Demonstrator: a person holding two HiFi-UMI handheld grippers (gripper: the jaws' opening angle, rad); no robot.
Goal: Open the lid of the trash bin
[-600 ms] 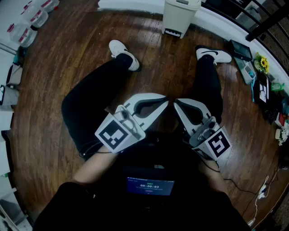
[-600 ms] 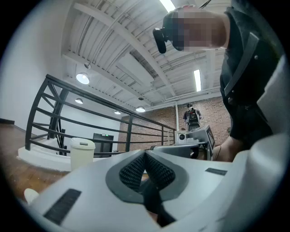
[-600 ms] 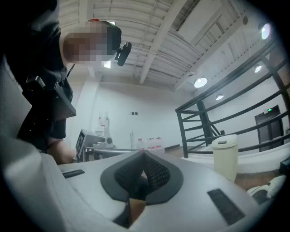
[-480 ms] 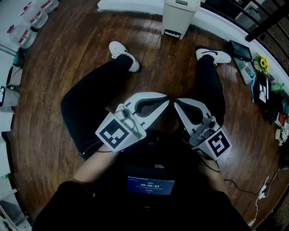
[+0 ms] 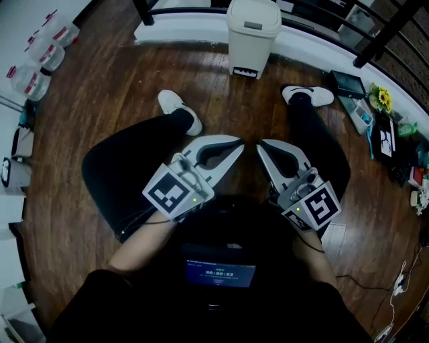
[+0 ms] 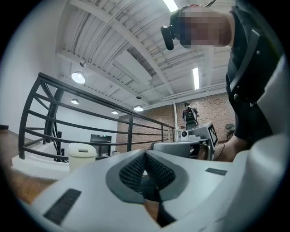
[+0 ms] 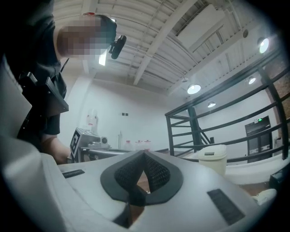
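1. Dark brown wood-plank floor [image 5: 100, 87]. Lies under and all round both grippers; the person sits on it.

2. Person's legs in black trousers [image 5: 134, 154]. Spread to either side of the grippers, white shoes [image 5: 177, 107] out ahead of the jaw tips.

3. Cream plastic trash bin with a domed lid [image 5: 251, 37]. Upright, well ahead of both grippers, beyond the shoes and close to a white ledge under black railings. In the left gripper view it [image 6: 81, 155] stands left of the jaws; in the right gripper view it [image 7: 213, 158] stands right of them.

4. Left white hand-held gripper [image 5: 238, 142]. Low over the lap, pointing toward the bin; jaws pressed together [image 6: 145, 154], nothing between them.

5. Right white hand-held gripper [image 5: 260, 145]. Just beside the left one, tips near each other; jaws likewise closed on nothing [image 7: 144, 154].

6. Bin lid [image 5: 253, 17]. Sits flat and closed; neither gripper is near it.

Status: task not begun, by these views. Remaining: the reach to the bin, contact with the lid or its base, and the lift.
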